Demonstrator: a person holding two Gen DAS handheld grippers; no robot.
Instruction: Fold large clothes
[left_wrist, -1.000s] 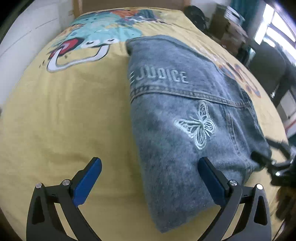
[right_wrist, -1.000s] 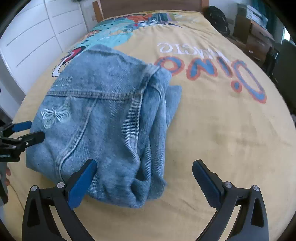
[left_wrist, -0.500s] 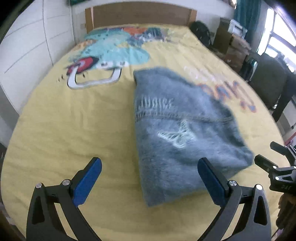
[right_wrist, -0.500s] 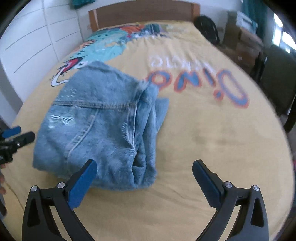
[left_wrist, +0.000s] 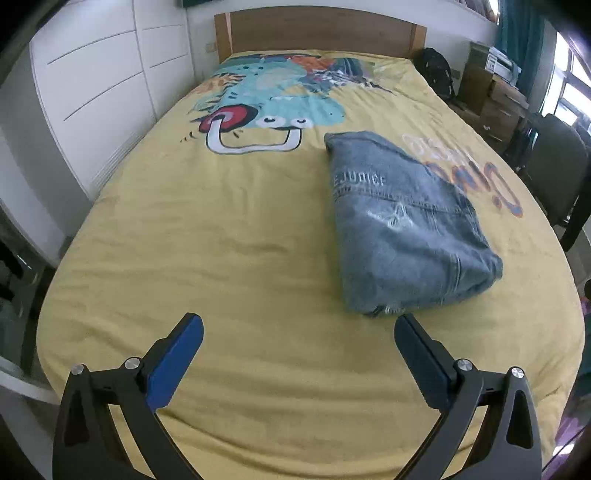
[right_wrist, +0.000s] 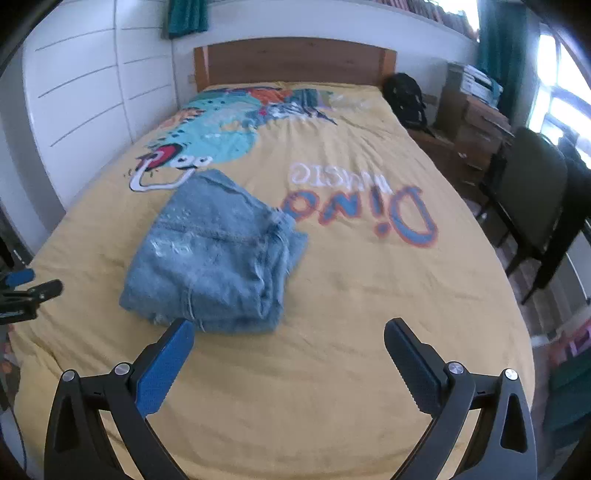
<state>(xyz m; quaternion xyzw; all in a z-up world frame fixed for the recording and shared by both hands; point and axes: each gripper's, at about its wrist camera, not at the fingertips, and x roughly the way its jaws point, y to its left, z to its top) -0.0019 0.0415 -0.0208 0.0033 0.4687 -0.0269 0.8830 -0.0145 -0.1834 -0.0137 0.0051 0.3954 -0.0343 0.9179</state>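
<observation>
A blue denim jacket lies folded into a compact bundle on the yellow bedspread, its back with white lettering and a butterfly facing up. It also shows in the right wrist view. My left gripper is open and empty, held above the bed's near edge, to the left of and short of the jacket. My right gripper is open and empty, above the bed just in front of the jacket's right corner. The left gripper's fingertips show at the left edge of the right wrist view.
The bed has a wooden headboard at the far end. White wardrobe doors stand along the left. A black backpack, stacked boxes and a dark chair stand along the right side.
Both grippers have pulled back and up from the folded jacket, which now lies farther away and lower in both views. The jacket has stayed in place.
</observation>
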